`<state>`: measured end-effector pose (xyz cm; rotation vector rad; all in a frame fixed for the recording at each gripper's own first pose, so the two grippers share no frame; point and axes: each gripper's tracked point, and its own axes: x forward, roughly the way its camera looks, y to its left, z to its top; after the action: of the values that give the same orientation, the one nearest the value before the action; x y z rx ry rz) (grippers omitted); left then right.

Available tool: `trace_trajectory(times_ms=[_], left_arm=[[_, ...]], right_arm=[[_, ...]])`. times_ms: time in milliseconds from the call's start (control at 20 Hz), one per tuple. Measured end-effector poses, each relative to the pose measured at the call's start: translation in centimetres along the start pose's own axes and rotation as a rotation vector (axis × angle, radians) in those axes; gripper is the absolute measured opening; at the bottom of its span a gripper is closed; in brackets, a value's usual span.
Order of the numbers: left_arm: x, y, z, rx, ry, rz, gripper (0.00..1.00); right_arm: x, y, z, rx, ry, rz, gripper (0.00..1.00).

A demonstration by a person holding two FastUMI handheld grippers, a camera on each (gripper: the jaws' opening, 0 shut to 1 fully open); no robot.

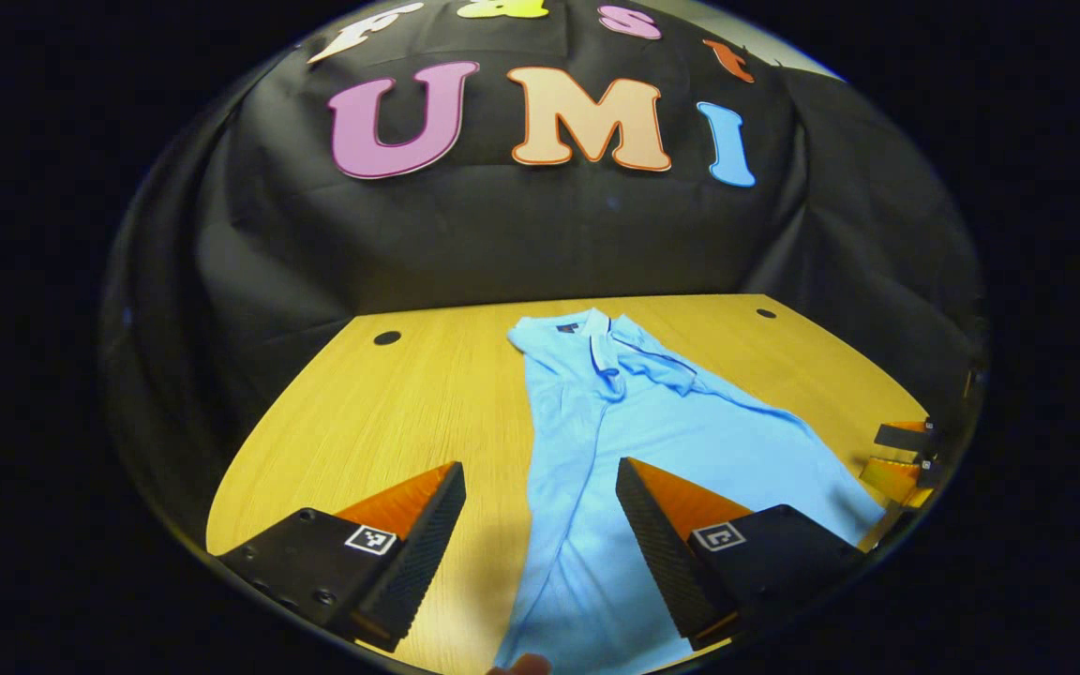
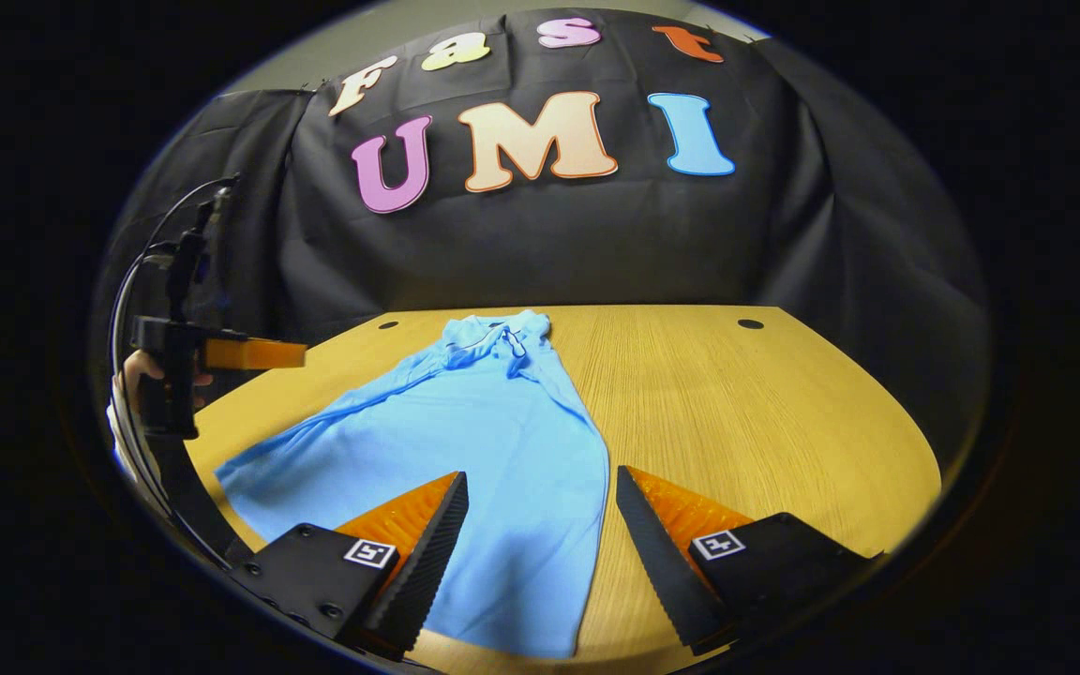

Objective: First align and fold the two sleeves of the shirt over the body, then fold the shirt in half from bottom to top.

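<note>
The light-blue polo shirt (image 1: 652,441) lay flat on the wooden table (image 1: 381,422), collar (image 1: 601,352) toward the booth wall, hem toward you, its sleeves apparently already over the body, which left, by my reading, the bottom-to-top fold. You held your left gripper (image 1: 540,534) above the shirt's left edge and your right gripper (image 2: 540,534) above its right edge, likely to take the hem; both were spread wide, holding and touching nothing
</note>
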<state>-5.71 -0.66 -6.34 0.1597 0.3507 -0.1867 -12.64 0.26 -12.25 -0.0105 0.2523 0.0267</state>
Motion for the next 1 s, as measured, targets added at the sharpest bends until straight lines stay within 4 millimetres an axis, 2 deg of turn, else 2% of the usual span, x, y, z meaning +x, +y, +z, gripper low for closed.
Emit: trace_trajectory(times_ms=[150,350,450,500,550,700,900,1000], left_arm=[[-3.1,-0.1,-3.5,-0.015,0.011,0.004,0.97],[-5.5,-1.2,-6.7,-0.032,0.004,-0.02,0.96],[-5.4,-1.7,-8.1,-0.029,0.004,-0.035,0.96],[-5.3,-1.8,-8.7,-0.023,0.009,-0.041,0.96],[-5.3,-1.9,-9.3,-0.012,0.018,-0.044,0.96],[-5.2,-1.6,-10.7,0.014,0.037,-0.028,0.96],[-5.3,-1.7,-11.7,0.019,0.053,-0.028,0.96],[-5.3,-2.0,-12.3,-0.006,0.07,-0.046,0.96]], right_arm=[[-1.5,0.8,-1.7,-0.008,0.005,0.008,0.98],[-2.6,1.7,-4.0,-0.045,0.025,0.013,0.98],[-2.9,2.2,-4.6,-0.06,0.021,0.015,0.99],[-3.0,2.2,-4.8,-0.069,0.02,0.011,0.95],[-3.0,2.0,-5.1,-0.08,0.024,0.0,0.99],[-3.0,1.6,-6.2,-0.095,0.048,-0.024,0.99],[-2.6,2.2,-6.7,-0.087,0.058,-0.013,0.99],[-2.3,2.6,-6.9,-0.077,0.055,-0.003,0.96]])
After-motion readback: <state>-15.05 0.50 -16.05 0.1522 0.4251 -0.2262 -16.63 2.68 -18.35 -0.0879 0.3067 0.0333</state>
